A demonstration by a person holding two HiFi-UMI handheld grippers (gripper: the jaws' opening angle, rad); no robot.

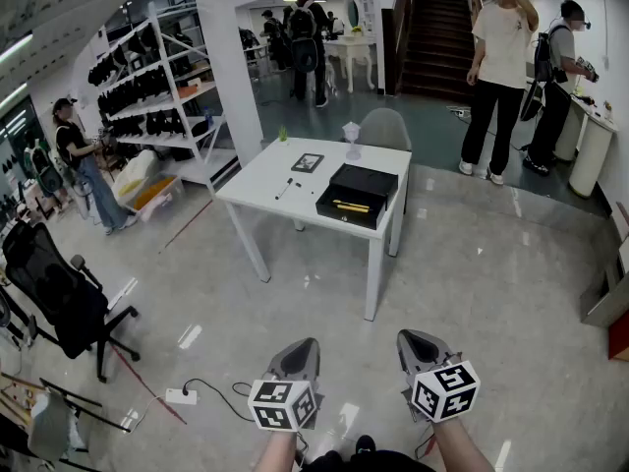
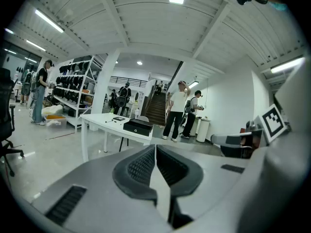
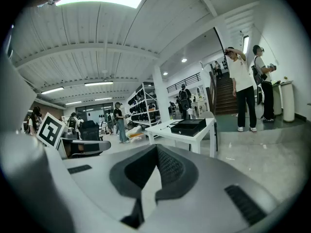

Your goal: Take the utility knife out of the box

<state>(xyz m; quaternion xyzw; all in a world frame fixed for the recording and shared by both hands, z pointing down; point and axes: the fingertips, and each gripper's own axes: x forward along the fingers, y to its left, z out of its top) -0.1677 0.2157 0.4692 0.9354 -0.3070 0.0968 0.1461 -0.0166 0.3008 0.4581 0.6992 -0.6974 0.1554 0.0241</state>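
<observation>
An open black box point(image 1: 358, 195) lies on the right part of a white table point(image 1: 265, 179), its lid flipped back. A yellow utility knife point(image 1: 350, 206) rests inside the box's front half. My left gripper point(image 1: 300, 346) and right gripper point(image 1: 415, 339) hang side by side low in the head view, well short of the table, over the floor. Both are shut with nothing between the jaws. The box point(image 2: 138, 126) shows far off in the left gripper view beyond my left gripper point(image 2: 155, 147), and the box point(image 3: 188, 126) likewise in the right gripper view past my right gripper point(image 3: 156, 147).
On the table lie a small framed card point(image 1: 307, 162), a pen point(image 1: 285, 188) and a clear glass point(image 1: 351, 138); a grey chair point(image 1: 384, 129) stands behind. A black office chair point(image 1: 54, 298) and a power strip point(image 1: 182, 395) with cable sit on the floor at left. People stand at the right and back.
</observation>
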